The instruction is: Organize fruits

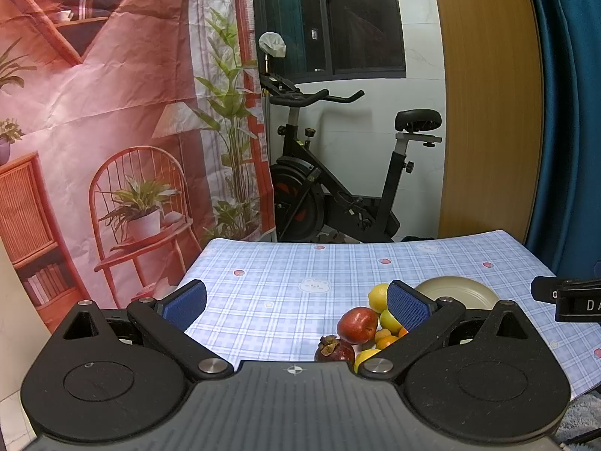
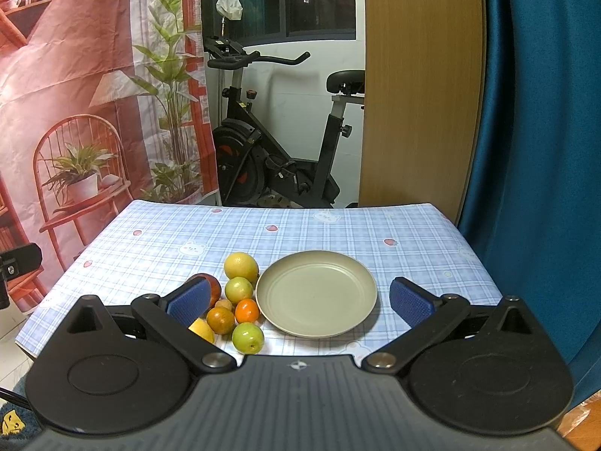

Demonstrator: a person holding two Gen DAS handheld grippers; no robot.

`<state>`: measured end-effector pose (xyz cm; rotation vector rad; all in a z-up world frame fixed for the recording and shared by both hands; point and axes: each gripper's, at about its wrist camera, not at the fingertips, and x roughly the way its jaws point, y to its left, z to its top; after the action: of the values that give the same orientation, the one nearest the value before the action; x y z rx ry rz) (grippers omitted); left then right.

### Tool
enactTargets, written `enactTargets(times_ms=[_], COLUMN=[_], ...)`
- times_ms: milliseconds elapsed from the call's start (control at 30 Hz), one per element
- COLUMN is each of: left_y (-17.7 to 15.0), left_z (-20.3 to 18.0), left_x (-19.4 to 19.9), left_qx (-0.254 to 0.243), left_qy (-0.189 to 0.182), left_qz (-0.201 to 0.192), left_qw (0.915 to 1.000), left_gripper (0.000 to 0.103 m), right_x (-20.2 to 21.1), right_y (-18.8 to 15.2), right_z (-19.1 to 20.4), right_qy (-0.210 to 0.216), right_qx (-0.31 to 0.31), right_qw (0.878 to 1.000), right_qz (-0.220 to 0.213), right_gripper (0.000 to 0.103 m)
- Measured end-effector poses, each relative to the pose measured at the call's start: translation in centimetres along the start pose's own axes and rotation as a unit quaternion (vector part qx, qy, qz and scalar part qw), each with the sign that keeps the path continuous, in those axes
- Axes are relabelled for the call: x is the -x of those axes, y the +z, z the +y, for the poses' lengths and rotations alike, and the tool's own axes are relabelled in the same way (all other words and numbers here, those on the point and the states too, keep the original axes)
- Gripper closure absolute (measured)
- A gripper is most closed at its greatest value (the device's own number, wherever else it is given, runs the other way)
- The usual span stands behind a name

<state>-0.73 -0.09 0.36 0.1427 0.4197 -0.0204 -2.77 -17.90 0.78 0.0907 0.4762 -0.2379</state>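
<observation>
A pile of fruit lies on the blue checked tablecloth (image 2: 300,225) left of an empty beige plate (image 2: 316,293). In the right wrist view I see a yellow lemon (image 2: 241,266), a green fruit (image 2: 239,289), an orange (image 2: 247,310), a brownish fruit (image 2: 220,320) and a green apple (image 2: 248,337). The left wrist view shows a red apple (image 1: 357,324), a dark mangosteen (image 1: 334,348) and the plate (image 1: 456,293). My left gripper (image 1: 296,304) is open and empty, left of the pile. My right gripper (image 2: 300,300) is open and empty, above the plate's near side.
An exercise bike (image 2: 274,150) stands behind the table. A printed backdrop (image 2: 75,112) hangs at left, a wooden panel (image 2: 420,94) and a blue curtain (image 2: 544,150) at right. The table's far edge (image 2: 285,208) is near the bike.
</observation>
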Motion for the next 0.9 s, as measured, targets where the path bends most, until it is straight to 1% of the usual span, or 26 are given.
enactTargets(times_ms=[700,900], left_y=[-0.08,-0.34], left_z=[0.05,0.22], left_x=[0.0,-0.08], left_qx=[0.001,0.009], left_qy=[0.0,0.0], left_qz=[0.001,0.004], left_qw=[1.0,1.0], left_gripper=[0.0,0.0], right_x=[0.02,0.0], right_y=[-0.01,-0.01], right_z=[0.06,0.06], right_qy=[0.001,0.001], right_qx=[0.001,0.001], right_qw=[1.0,1.0], right_qz=[0.001,0.001], right_gripper=[0.0,0.0])
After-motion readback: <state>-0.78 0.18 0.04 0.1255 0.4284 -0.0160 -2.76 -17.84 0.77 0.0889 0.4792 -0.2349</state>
